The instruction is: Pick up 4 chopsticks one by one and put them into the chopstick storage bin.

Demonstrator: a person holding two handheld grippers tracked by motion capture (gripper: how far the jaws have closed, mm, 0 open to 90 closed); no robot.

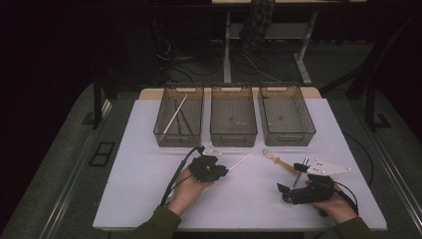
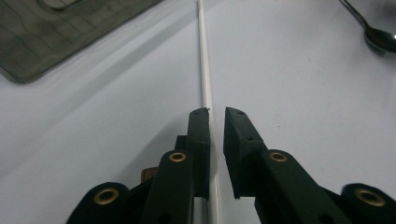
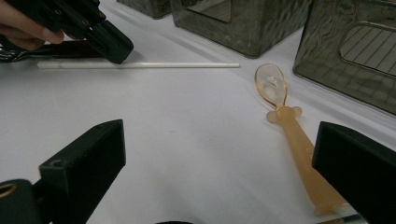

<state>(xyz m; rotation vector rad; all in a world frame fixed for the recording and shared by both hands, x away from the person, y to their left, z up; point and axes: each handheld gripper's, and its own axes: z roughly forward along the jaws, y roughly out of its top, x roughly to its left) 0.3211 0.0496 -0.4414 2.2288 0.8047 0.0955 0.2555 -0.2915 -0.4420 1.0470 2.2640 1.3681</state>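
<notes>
Orange spoon [image 3: 289, 135] lies near white stick [image 2: 206, 88], bins [image 1: 233, 115] beyond.

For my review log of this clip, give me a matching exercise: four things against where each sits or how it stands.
1. white stick
2. orange spoon
3. left bin
4. right gripper

A. jaws wide apart
B. holds a stick leaning inside
C. between the nearly shut jaws of the left gripper
D. lying on the table before the right gripper

Pairs: 1-C, 2-D, 3-B, 4-A
</notes>
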